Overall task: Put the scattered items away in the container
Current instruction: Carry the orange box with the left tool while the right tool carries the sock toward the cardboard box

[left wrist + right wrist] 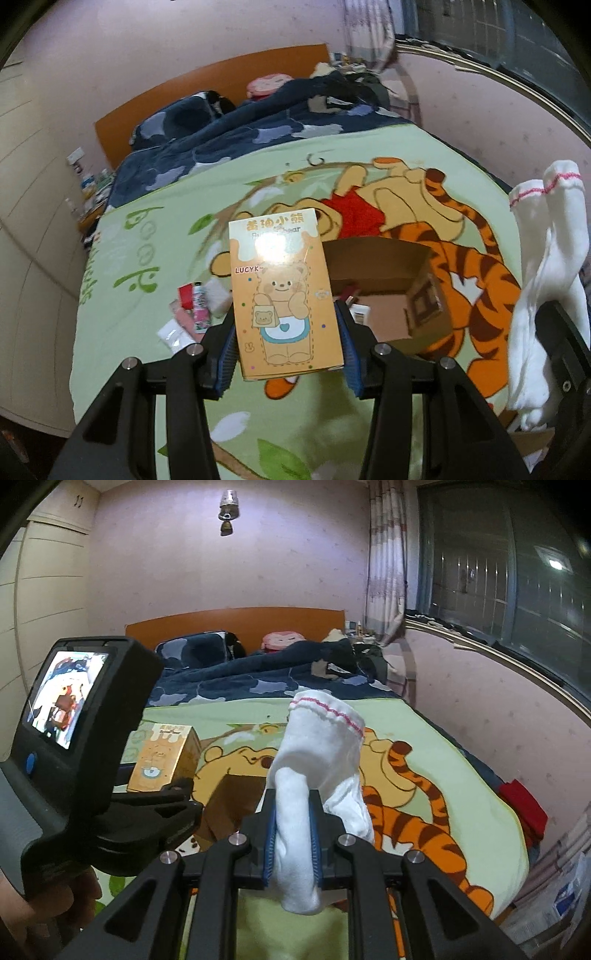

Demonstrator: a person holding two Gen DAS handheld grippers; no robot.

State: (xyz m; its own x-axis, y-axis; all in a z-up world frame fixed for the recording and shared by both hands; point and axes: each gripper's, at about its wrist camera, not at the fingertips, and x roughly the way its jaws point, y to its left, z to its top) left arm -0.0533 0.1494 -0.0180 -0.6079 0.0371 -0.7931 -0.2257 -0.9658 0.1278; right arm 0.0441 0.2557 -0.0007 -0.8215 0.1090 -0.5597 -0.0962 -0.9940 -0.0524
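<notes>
My left gripper (288, 347) pinches an orange bear-print carton (284, 295) by its two long sides, the blue pads (227, 354) flat against the card, and the carton stands up out of the jaws in the middle of the left wrist view, its printed face toward the camera with a glare spot near the top. My right gripper (293, 834) is pressed together on a bundle of white socks (321, 768) with a pink stitched band at the cuff; the bundle rises from the jaws at the centre of the right wrist view and a loose end droops below them. The same socks show at the right edge of the left view. The open cardboard box (388, 288) sits on the green cartoon blanket (147, 229) just right of centre in the left view, flaps up, with a few small things already inside, though I cannot tell what they are. To the left of the carton, in the centre-left of that frame, a little heap of scattered items (195, 310) lies on the blanket: a pink floral tube, something red, white packets. In the right view my left gripper's body with its small lit screen (66, 698) fills the left side, and a hand (55, 904) grips it at the lower left. A dark blue duvet (258, 672) is heaped toward the orange headboard (236, 624) at the top.
</notes>
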